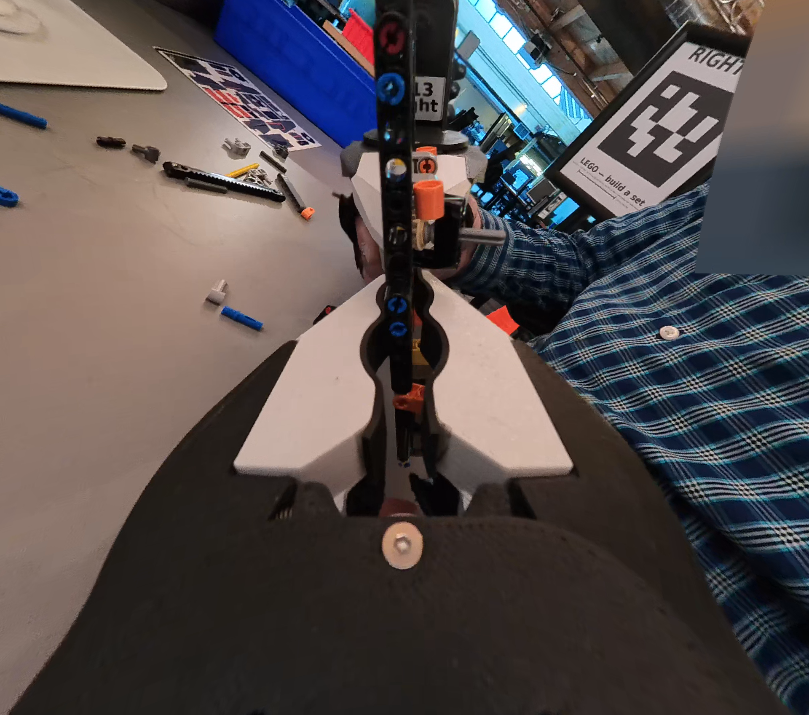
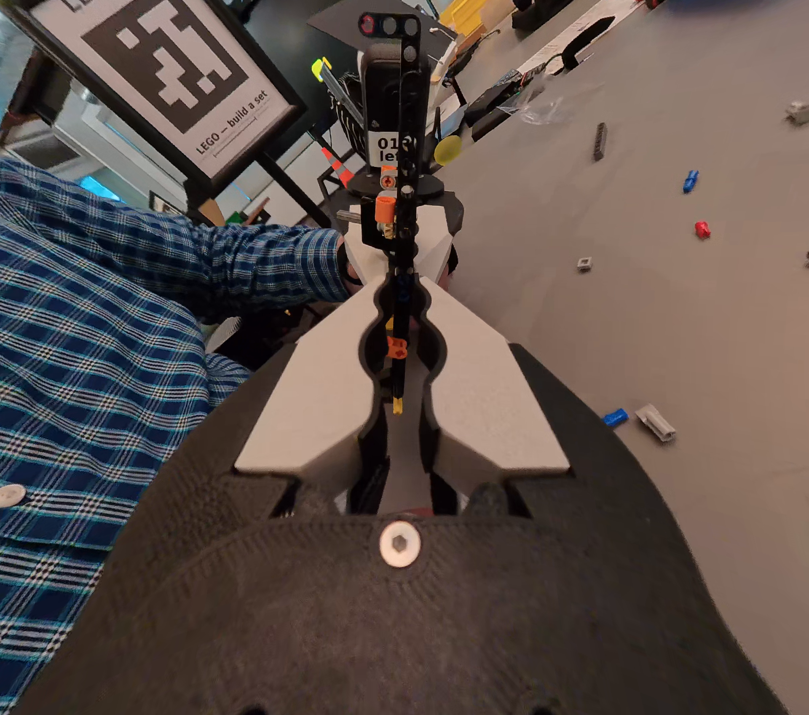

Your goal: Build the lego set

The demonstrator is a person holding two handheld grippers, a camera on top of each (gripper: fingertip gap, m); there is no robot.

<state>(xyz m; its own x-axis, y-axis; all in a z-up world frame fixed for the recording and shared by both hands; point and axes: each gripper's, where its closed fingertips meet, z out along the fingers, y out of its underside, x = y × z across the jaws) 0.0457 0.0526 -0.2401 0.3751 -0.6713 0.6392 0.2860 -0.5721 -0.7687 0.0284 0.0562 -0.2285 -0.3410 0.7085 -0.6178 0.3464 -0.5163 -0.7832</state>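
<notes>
Closest to the lens in the left wrist view, the left gripper (image 1: 396,326) has its two pale fingers (image 1: 324,400) drawn narrow around the lower end of a long black beam (image 1: 394,186) full of holes, with blue pins (image 1: 391,87) and a red pin (image 1: 391,36) seated in it. That beam is the backbone of the half-built lego model (image 1: 431,212), which is held up in the air above the grey worktop (image 1: 109,247) rather than resting on it. The right gripper (image 2: 400,313) is likewise closed narrow on the same model from the opposite end, so the two face each other along the beam, each visible at twelve o'clock in the other's view. An orange sleeve (image 1: 428,198) and a grey axle (image 1: 481,235) stick out at the model's middle, between the two grips. Holding both ends probably keeps the slender beam from twisting while a part is pressed home or the grip is changed. Loose pieces lie at nine to ten o'clock in the left wrist view: a toothed black bar (image 1: 227,179), a sticker sheet (image 1: 245,103), a small grey connector (image 1: 217,291) and a blue pin (image 1: 241,318) beside it. A blue bin (image 1: 284,46) stands beyond them at eleven o'clock. The build looks well short of finished, judging by how many parts are unused.
</notes>
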